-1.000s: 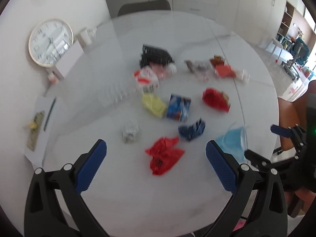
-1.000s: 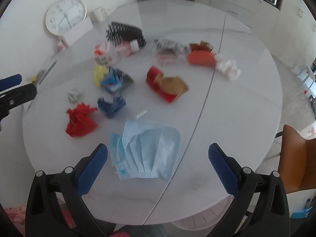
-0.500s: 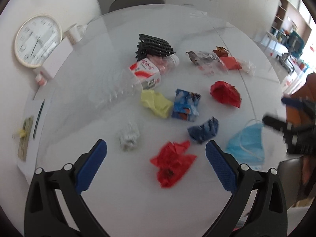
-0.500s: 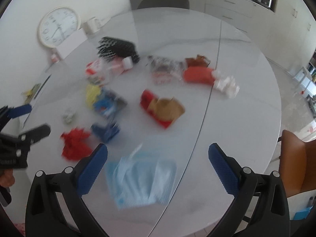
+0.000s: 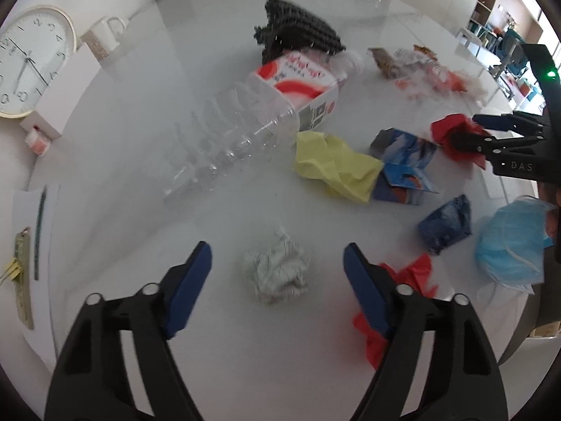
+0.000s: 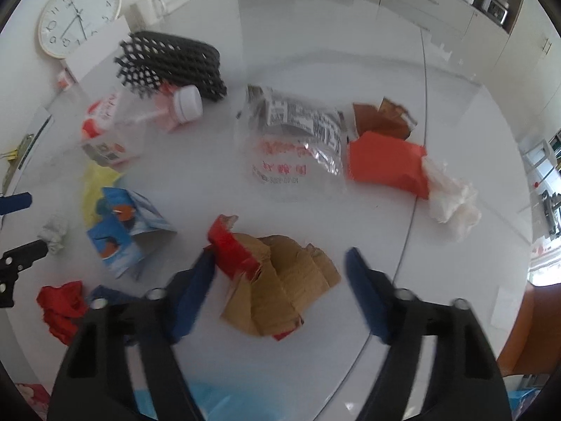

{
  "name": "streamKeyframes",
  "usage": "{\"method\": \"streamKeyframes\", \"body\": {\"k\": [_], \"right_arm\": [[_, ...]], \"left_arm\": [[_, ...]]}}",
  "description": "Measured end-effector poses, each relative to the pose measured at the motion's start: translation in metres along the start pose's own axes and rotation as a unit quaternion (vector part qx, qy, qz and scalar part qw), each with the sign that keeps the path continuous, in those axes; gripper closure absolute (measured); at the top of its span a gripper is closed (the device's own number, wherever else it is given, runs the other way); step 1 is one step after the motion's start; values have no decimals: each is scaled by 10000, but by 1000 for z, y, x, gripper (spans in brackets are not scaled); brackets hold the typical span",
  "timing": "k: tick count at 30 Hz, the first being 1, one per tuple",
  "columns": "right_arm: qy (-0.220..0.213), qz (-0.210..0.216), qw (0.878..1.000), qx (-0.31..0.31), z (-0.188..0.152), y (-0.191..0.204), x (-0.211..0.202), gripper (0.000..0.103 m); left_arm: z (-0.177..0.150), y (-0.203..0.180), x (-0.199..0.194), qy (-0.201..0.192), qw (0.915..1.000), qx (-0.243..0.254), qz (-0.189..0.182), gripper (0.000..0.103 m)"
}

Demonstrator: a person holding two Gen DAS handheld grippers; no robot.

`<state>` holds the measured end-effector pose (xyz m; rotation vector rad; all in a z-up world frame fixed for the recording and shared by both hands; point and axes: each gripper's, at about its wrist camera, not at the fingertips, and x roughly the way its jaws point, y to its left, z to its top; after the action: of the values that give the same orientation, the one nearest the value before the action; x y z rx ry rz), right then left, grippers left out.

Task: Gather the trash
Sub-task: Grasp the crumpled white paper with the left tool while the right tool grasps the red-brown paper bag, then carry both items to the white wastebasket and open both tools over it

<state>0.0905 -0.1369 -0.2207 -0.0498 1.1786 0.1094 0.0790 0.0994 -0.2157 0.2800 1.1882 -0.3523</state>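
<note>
Trash lies scattered on a round white table (image 5: 115, 231). My left gripper (image 5: 277, 263) points down at a white crumpled paper ball (image 5: 277, 273). Its jaws are closing with the ball between them, and the pads stand clear of it. My right gripper (image 6: 280, 270) hangs over a torn red and brown carton (image 6: 280, 277). Its jaws are also closing around that piece, and a firm grip does not show. In the left wrist view the right gripper (image 5: 491, 140) shows at the right edge.
A clear bottle (image 5: 238, 133), yellow paper (image 5: 333, 165), a blue wrapper (image 5: 403, 165), a dark blue wad (image 5: 445, 224), red paper (image 5: 410, 280) and a blue mask (image 5: 508, 245) lie nearby. Farther back are black mesh (image 6: 171, 63), a plastic bag (image 6: 294, 144), an orange packet (image 6: 385, 161) and a clock (image 6: 80, 14).
Both grippers sank toward the table and their jaws narrowed. The left now frames the white paper ball. The right moved from over the mask to the red and brown carton.
</note>
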Motion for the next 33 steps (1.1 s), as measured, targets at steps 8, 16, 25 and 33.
{"method": "streamKeyframes", "body": {"k": [8,16,25,33], "right_arm": [[-49,315,9993,194,1,-13,-4,71],[-434,493,9951,734,0,-34,-38,73],[-932,182,9879,1230,-81,-68,-173,73],[-442,85,9922,1159,-201,-120,-218,72]], "left_arm": [[1,5,22,320,9994,-125,-71,85],[15,8,-23,-84,9999,-53,-9,86],[16,-105,-112,-498,9887,1179,-784,86],[-18,-252,-141,-399,9733,1529,-1667,86]]}}
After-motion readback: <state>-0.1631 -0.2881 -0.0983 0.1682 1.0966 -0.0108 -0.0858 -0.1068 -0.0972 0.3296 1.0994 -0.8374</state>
